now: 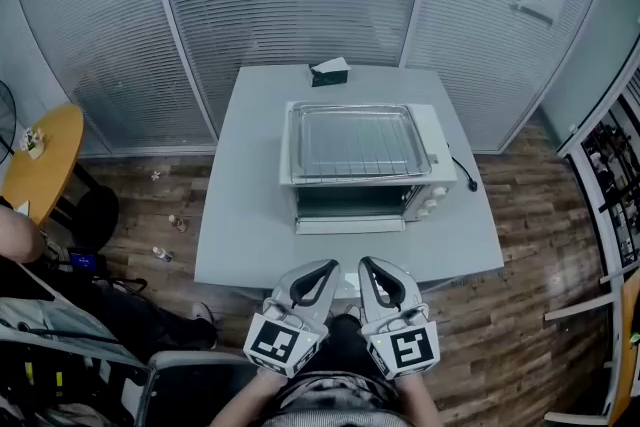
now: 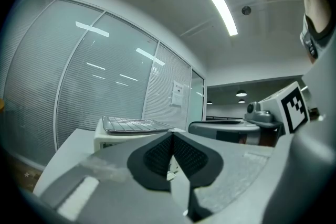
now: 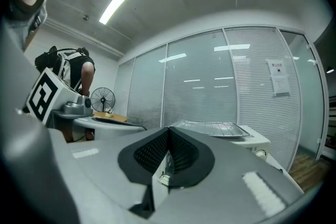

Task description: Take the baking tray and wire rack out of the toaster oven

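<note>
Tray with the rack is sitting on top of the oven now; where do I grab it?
Likely the near long rim of the tray, approached level from the front: it lies flat atop the toaster oven, its rim is raised, and that edge is nearest you.

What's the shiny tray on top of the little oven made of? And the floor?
The tray looks like bare metal: it is silvery grey with a dull shine and a thin raised rim. The floor looks like wood planks, brown with streaky grain and seams between boards, though it might be printed laminate.
</note>
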`<state>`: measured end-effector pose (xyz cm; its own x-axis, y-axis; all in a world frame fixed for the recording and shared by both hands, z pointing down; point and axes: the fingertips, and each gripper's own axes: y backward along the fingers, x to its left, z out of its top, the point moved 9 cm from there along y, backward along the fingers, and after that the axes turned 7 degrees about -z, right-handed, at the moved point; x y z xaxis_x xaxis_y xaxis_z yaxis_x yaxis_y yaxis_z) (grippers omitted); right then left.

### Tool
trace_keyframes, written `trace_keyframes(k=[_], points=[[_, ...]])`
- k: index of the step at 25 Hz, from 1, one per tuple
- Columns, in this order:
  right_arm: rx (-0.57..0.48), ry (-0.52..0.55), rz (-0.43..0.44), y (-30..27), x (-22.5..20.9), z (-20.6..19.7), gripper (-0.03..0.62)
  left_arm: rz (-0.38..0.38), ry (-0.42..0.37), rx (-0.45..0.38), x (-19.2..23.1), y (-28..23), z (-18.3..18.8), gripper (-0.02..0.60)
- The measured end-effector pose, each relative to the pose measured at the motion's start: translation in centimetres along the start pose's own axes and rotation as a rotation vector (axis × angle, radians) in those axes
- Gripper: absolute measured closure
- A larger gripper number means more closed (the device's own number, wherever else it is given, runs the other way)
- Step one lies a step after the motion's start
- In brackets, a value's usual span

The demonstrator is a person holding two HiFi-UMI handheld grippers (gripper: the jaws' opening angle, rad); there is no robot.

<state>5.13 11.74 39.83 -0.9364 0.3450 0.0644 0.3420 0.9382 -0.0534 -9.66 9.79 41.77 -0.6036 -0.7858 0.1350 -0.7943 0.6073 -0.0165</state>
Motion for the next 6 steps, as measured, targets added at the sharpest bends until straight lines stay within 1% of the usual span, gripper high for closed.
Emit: trace_keyframes(k=[6], points=[[0.005, -0.003, -0.002, -0.44, -0.41, -0.4, 0.595, 0.017, 0.023, 0.009, 0.64, -0.2, -0.25, 0.578]])
